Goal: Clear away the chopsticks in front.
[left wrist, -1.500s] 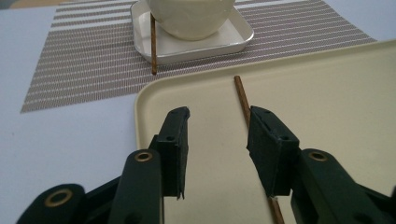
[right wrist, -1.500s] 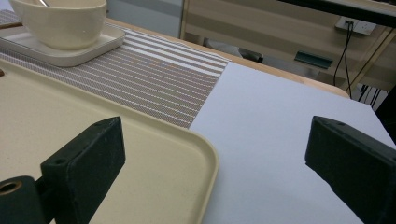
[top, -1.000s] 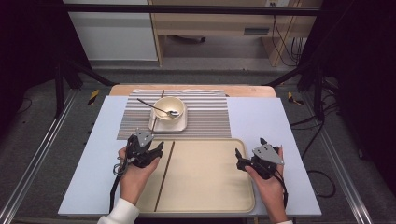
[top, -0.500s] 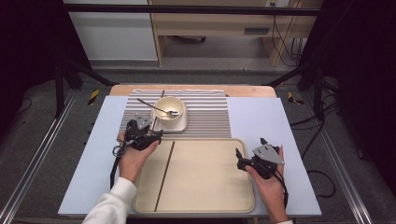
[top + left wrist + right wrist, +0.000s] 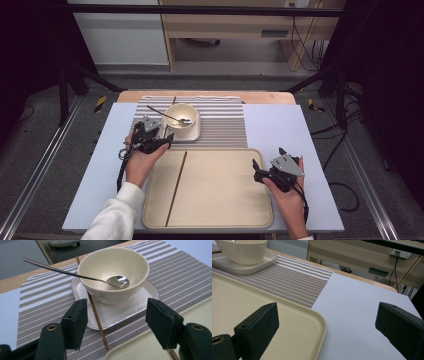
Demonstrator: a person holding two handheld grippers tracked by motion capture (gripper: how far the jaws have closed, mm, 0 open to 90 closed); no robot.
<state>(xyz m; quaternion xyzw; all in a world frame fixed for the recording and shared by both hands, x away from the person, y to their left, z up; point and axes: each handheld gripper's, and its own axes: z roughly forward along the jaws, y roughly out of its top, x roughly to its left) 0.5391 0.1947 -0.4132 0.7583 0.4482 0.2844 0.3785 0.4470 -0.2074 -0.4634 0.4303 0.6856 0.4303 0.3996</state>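
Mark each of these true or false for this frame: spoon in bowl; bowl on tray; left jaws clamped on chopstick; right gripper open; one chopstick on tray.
1. The spoon lies in the bowl. True.
2. The bowl stands on the tray. False: it stands on a square plate on the striped mat.
3. The left gripper clamps a chopstick. False: its jaws have just been opening and hold nothing.
4. The right gripper is open. True.
5. A chopstick lies on the tray. True.

Glazed cream bowl (image 5: 113, 272), polished metal spoon (image 5: 117, 281) — that's my view.
I see a woven striped placemat (image 5: 175, 275), a thin wooden chopstick (image 5: 97, 320), a matt plastic tray (image 5: 262, 315) — matt black fingers (image 5: 75, 322).
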